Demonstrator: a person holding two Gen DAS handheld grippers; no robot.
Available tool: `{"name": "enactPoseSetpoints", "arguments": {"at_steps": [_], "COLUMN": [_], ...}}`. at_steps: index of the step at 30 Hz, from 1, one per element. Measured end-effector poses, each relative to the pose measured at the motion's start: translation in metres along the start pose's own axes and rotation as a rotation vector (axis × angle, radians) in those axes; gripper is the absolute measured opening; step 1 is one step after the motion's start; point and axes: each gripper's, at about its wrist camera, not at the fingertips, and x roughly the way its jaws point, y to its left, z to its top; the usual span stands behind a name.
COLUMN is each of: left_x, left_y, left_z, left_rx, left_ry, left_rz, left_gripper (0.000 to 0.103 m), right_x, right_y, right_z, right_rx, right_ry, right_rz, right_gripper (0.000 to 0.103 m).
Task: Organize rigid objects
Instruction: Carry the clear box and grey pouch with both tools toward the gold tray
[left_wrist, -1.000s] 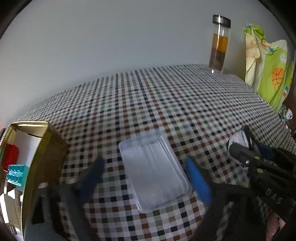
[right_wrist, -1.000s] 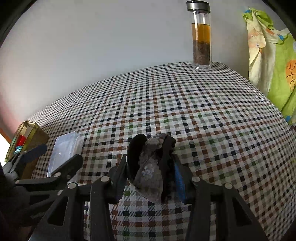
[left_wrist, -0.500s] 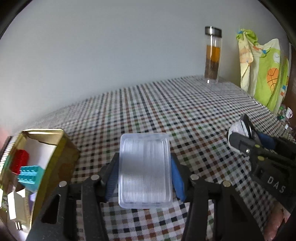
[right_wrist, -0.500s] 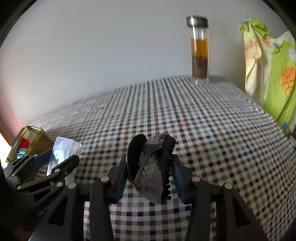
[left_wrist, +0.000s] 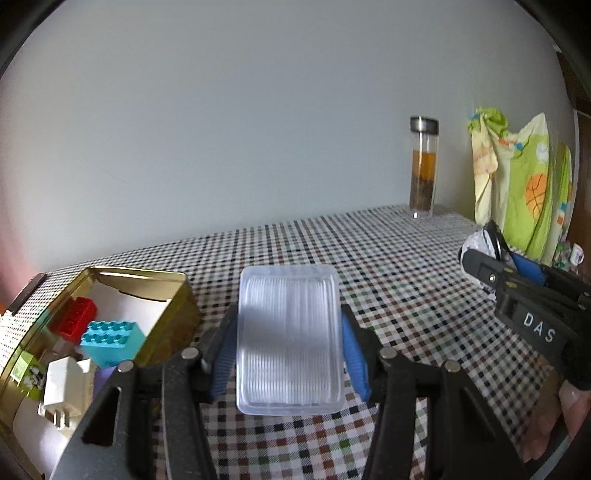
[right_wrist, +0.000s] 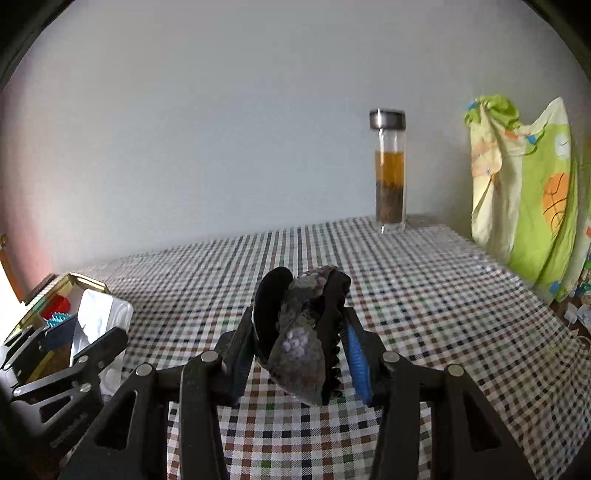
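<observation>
- Left wrist view shows our left tongs (left_wrist: 288, 354) squeezed on a clear plastic box (left_wrist: 289, 341), one blue pad on each long side. The box looks lifted off the checked surface (left_wrist: 388, 266).
- Right wrist view shows our right tongs (right_wrist: 301, 343) squeezed on a dark hair clip (right_wrist: 304, 332) with a flowery pattern and little teeth. It is up in the air too.
- We see a gold tin (left_wrist: 162, 291) just to the left of the clear box. Inside it lie a red block (left_wrist: 74, 319), a teal block (left_wrist: 110, 341) and a white plug (left_wrist: 61, 387).
- We think the job is partly done. Some things are in the tin, and the clear box and the hair clip are not yet put away.
- The clear box is flat, ribbed side up. Its long way runs from us toward the wall, along the tongs.
- The hair clip stands on its edge. Its long way also runs away from us, with its teeth facing right and down.
- A tall glass bottle (right_wrist: 389, 173) with brown drink stands far back by the wall. A green and yellow cloth (right_wrist: 524, 192) hangs at the right. We cannot tell if these belong to the job.
</observation>
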Motion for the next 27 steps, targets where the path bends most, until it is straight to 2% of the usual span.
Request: {"name": "enactPoseSetpoints", "arguments": {"at_steps": [4, 8, 17, 27], "left_x": [-0.013, -0.021, -0.044, -0.062], "left_y": [0.007, 0.012, 0.021, 0.036], "left_z": [-0.003, -0.006, -0.015, -0.024], "left_rx": [-0.018, -0.041, -0.050, -0.072], "left_ry": [-0.036, -0.059, -0.110, -0.141], "left_rz": [0.005, 0.003, 0.012, 0.025], "left_gripper": [0.051, 0.051, 0.051, 0.051], "right_x": [-0.014, -0.020, -0.032, -0.046], "right_y": [0.005, 0.009, 0.026, 0.055], "right_z": [-0.001, -0.001, -0.004, -0.013], "right_rx": [-0.021, -0.022, -0.068, -0.108], "right_ry": [-0.080, -0.118, -0.162, -0.181], "right_rz": [-0.014, -0.009, 0.006, 0.063], "right_gripper": [0.047, 0.047, 0.047, 0.048]}}
